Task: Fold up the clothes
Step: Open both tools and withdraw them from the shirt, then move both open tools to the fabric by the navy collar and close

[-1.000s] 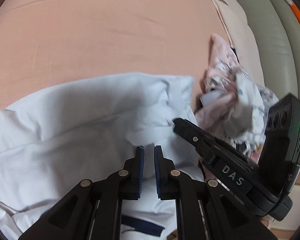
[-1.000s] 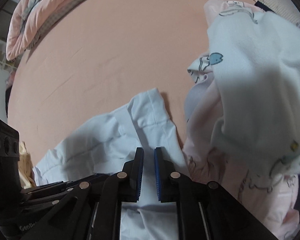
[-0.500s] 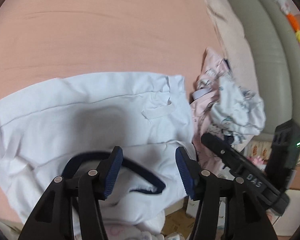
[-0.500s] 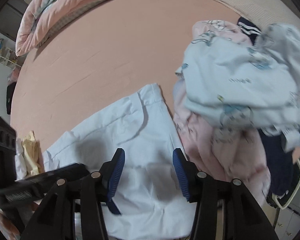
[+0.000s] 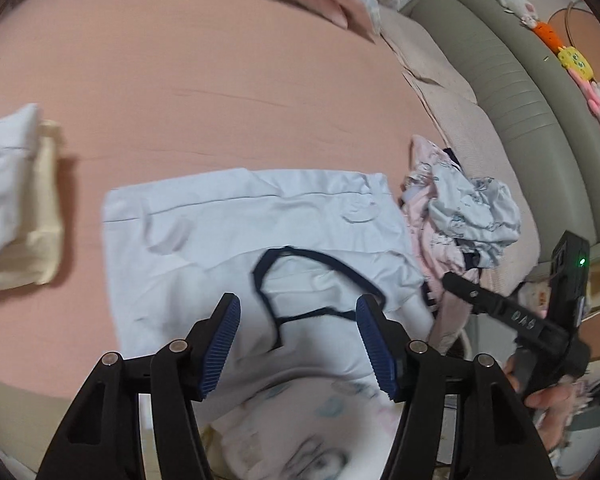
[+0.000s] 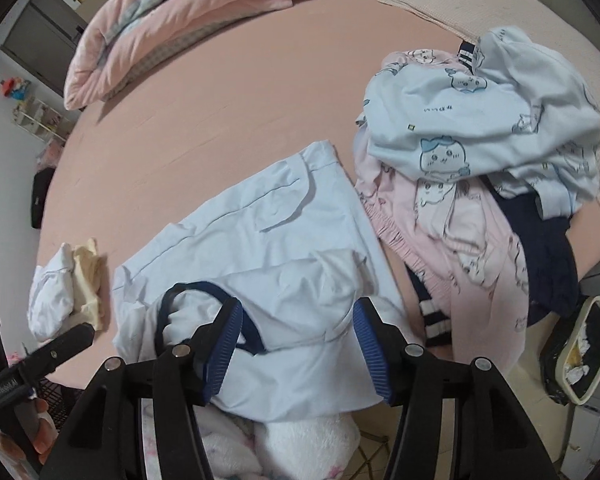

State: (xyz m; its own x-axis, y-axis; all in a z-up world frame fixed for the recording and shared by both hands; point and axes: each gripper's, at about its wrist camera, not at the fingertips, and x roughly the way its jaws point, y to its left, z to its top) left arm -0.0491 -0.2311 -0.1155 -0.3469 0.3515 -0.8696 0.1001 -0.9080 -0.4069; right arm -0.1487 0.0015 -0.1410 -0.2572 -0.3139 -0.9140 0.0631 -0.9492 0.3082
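A pale white-blue shirt (image 5: 240,232) with a navy neck trim (image 5: 300,254) lies folded flat on the pink bed (image 5: 220,80), its near edge hanging over the bed's side. My left gripper (image 5: 298,300) hovers above the collar, jaws opening, nothing between them. In the right wrist view the same shirt (image 6: 260,240) lies below my right gripper (image 6: 298,304), whose jaws are also opening and hold nothing. Each gripper shows in the other's view: the right gripper (image 5: 500,312) at the right, the left gripper (image 6: 52,352) at the lower left.
A heap of unfolded clothes (image 6: 480,120), light blue, pink and navy, lies right of the shirt. Folded white and cream pieces (image 6: 68,296) sit to its left. A rolled pink quilt (image 6: 172,12) is at the far side, a grey-green headboard (image 5: 520,100) beyond, a bin (image 6: 580,344) on the floor.
Both grippers went from shut on the shirt's cloth to open and let it go. Both rose and drew back, so the whole shirt now shows lying on the bed.
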